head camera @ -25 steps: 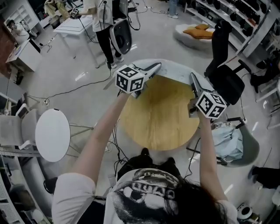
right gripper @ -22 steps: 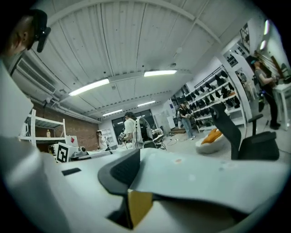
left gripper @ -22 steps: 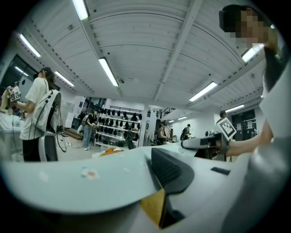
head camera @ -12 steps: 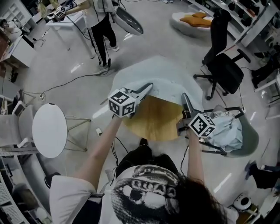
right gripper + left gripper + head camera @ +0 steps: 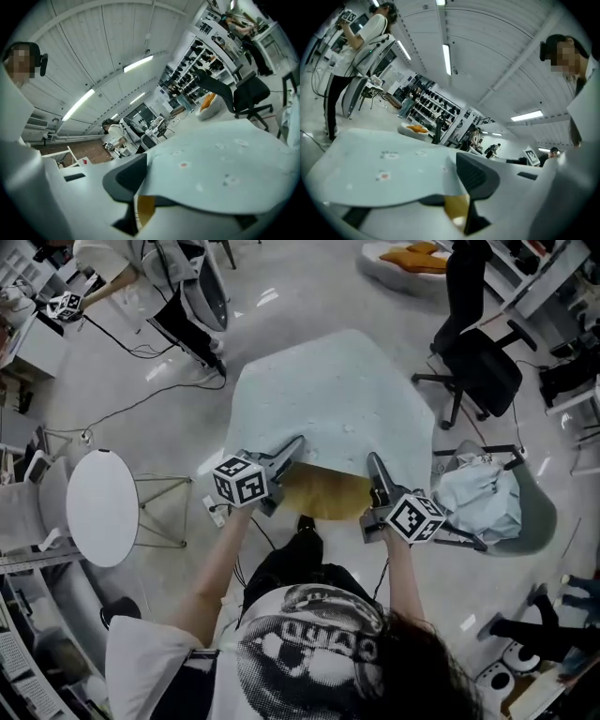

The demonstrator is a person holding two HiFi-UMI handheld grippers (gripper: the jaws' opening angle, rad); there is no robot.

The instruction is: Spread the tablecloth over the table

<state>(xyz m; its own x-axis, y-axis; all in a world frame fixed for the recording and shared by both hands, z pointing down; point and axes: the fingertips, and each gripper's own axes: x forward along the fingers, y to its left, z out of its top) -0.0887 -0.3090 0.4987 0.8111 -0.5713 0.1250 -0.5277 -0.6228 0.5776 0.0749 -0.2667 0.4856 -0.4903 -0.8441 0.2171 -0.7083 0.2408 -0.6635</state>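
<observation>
A pale blue-grey tablecloth (image 5: 328,399) lies over most of the round wooden table (image 5: 323,493); only a narrow strip of wood shows at the near edge. My left gripper (image 5: 296,444) is shut on the cloth's near left edge. My right gripper (image 5: 373,461) grips the near right edge, and its jaws have just been closing with the cloth between them. In the left gripper view the tablecloth (image 5: 384,168) runs flat out of the left gripper's (image 5: 459,187) jaws, with table wood (image 5: 457,208) below. The right gripper view shows the same: tablecloth (image 5: 225,159), right gripper (image 5: 140,192), table wood (image 5: 145,208).
A small white round table (image 5: 101,507) stands at the left. A black office chair (image 5: 483,362) and a chair bearing a pale bundle (image 5: 483,502) stand at the right. Another person (image 5: 178,296) works at the far left, with cables on the floor.
Both grippers came down and toward me, drawing the cloth across the table. The bare wood shrank from most of the top to a thin near strip.
</observation>
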